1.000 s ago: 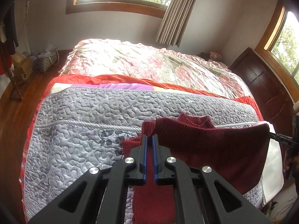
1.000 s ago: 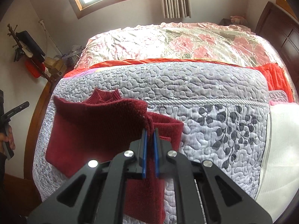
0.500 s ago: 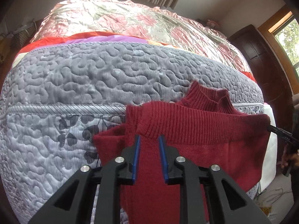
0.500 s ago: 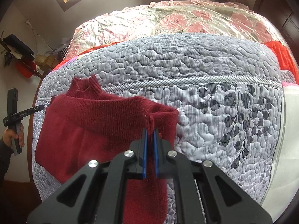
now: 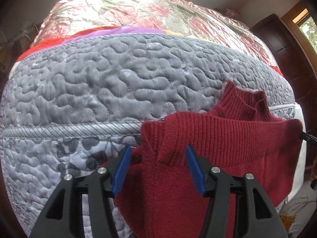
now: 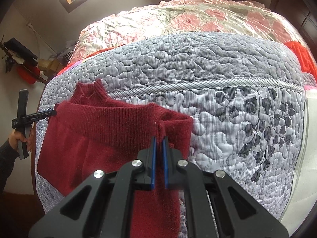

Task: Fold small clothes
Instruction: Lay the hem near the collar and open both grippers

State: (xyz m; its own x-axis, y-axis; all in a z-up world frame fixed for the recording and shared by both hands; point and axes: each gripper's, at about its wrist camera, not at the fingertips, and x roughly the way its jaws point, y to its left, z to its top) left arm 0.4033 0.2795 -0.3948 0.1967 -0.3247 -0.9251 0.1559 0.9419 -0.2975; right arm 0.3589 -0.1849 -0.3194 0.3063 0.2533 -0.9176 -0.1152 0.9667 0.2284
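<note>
A dark red knitted sweater [image 5: 227, 138] lies folded on the grey quilted bedspread [image 5: 99, 79], its collar pointing away from me. My left gripper [image 5: 157, 152] is open; its blue pads [image 5: 121, 168] stand wide apart on either side of the sweater's left corner. In the right wrist view my right gripper [image 6: 159, 140] is shut on the right corner of the sweater [image 6: 103, 130], with a pinch of knit between its pads. The left gripper [image 6: 47, 114] also shows there, at the sweater's far edge, held by a hand [image 6: 17, 138].
A pink floral satin cover [image 6: 198, 17] lies beyond the grey quilt [image 6: 218, 69], with red and purple fabric [image 5: 111, 32] between them. White bedding [image 6: 311, 123] sits at the right edge. Dark wooden furniture [image 5: 287, 45] stands on the right, and clutter [image 6: 21, 59] on the left.
My left gripper has opened and let go of the sweater's corner. Both grippers have come forward and down toward the bed. The right gripper stays shut on its corner.
</note>
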